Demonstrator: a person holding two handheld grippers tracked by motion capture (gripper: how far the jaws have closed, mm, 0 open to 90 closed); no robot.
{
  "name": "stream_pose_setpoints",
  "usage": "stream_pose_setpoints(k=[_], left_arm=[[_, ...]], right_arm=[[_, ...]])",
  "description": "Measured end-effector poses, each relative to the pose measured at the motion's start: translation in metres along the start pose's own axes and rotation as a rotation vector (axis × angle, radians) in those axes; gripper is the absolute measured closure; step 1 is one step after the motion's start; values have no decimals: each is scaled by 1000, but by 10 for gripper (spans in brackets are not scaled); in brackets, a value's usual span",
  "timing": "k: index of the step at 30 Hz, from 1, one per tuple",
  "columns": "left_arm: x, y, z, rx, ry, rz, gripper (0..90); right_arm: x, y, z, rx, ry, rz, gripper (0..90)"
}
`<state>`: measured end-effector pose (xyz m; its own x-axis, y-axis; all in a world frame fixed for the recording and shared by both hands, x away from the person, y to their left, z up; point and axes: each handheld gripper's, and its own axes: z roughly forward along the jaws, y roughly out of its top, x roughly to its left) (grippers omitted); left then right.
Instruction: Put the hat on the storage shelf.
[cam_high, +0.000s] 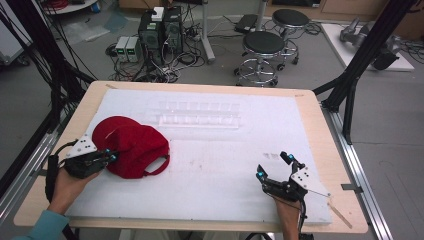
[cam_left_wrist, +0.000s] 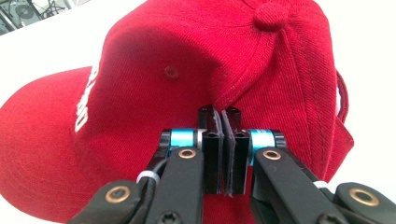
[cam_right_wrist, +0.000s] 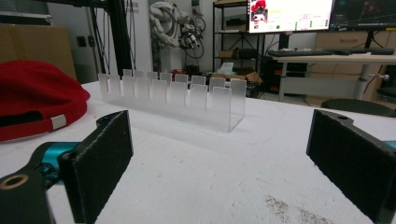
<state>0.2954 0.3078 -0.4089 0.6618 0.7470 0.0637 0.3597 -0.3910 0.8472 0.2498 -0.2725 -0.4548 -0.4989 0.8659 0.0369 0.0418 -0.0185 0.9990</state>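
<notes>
left gripper view shows left gripper (cam_left_wrist: 222, 135) pinching red cap (cam_left_wrist: 154, 93) fabric.

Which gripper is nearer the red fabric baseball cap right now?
Left. The left gripper is shut on the red fabric baseball cap, pinching its cloth. The right gripper sits open on the white mat, well off to the cap's right.

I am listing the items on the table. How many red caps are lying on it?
1. The red cap lies on the left part of the white mat, beside the clear rack. The left gripper pinches its fabric. No cap appears hidden.
</notes>
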Motion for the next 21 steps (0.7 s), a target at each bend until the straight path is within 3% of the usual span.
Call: stream_pose_setpoints(k=[12, 21], left_arm=[[-6, 9, -3, -6, 8, -66, 877], [-26, 24, 0, 0, 17, -168, 877]], right_arm=[[0, 0, 0, 0, 0, 1, 61], [-1, 0, 0, -4, 1, -3, 61]])
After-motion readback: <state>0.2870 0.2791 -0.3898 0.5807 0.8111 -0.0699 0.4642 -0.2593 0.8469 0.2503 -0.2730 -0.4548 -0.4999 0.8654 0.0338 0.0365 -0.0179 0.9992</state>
